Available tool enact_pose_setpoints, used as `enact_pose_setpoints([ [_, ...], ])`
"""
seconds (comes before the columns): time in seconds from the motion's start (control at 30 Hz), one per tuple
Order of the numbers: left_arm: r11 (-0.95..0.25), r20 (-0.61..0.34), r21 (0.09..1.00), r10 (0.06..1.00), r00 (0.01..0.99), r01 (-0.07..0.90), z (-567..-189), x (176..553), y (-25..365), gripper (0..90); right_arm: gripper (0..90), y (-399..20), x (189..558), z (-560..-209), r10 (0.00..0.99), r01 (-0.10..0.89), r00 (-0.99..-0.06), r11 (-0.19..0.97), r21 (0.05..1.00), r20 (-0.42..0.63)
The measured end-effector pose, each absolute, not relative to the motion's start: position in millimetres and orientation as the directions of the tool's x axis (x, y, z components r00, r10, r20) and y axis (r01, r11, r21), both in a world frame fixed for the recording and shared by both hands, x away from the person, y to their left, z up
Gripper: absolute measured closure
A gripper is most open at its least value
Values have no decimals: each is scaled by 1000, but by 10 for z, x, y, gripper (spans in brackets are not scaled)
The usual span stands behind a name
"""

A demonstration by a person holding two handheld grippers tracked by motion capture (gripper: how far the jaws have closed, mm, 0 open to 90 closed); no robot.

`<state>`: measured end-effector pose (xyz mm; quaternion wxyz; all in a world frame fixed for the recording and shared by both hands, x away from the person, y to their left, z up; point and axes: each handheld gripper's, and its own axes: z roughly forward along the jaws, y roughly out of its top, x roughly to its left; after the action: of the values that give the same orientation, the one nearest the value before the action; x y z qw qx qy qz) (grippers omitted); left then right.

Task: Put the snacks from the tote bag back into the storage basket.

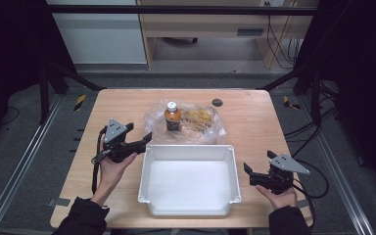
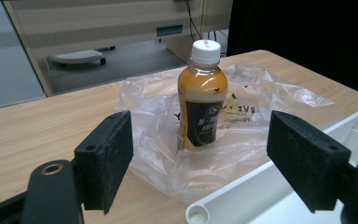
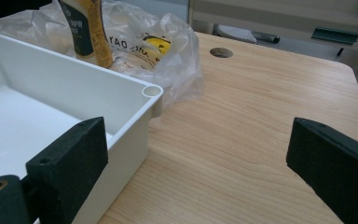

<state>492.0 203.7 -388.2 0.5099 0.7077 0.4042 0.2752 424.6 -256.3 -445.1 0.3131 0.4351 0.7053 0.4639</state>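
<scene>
An orange drink bottle (image 1: 173, 117) with a white cap and a dark label stands upright on a crumpled clear plastic bag (image 1: 200, 122) at the table's far middle. Just in front of them sits a white plastic tray (image 1: 189, 147), with nothing in it. My left gripper (image 1: 139, 132) hovers left of the tray's far corner, open and holding nothing. In the left gripper view the bottle (image 2: 203, 98) stands beyond the open left gripper (image 2: 205, 158). My right gripper (image 1: 257, 162) is open beside the tray's right wall. The right gripper view has the tray corner (image 3: 150, 91) ahead of the open right gripper (image 3: 200, 163).
Something yellow lies inside the bag (image 3: 168, 51). A round cable hole (image 1: 217, 102) sits in the wooden table (image 1: 254, 122) behind the bag. Black frame posts flank the table, and a desk stands on the floor beyond it.
</scene>
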Motion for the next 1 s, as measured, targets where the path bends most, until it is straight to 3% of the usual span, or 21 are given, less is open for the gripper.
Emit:
enact_pose_setpoints([
  [1.0, -168, -10, 943, 847, 532, 286, -3749, 5291, 1735, 237, 56, -2560, 4254, -4456, 903, 330, -428, 191, 924, -33],
])
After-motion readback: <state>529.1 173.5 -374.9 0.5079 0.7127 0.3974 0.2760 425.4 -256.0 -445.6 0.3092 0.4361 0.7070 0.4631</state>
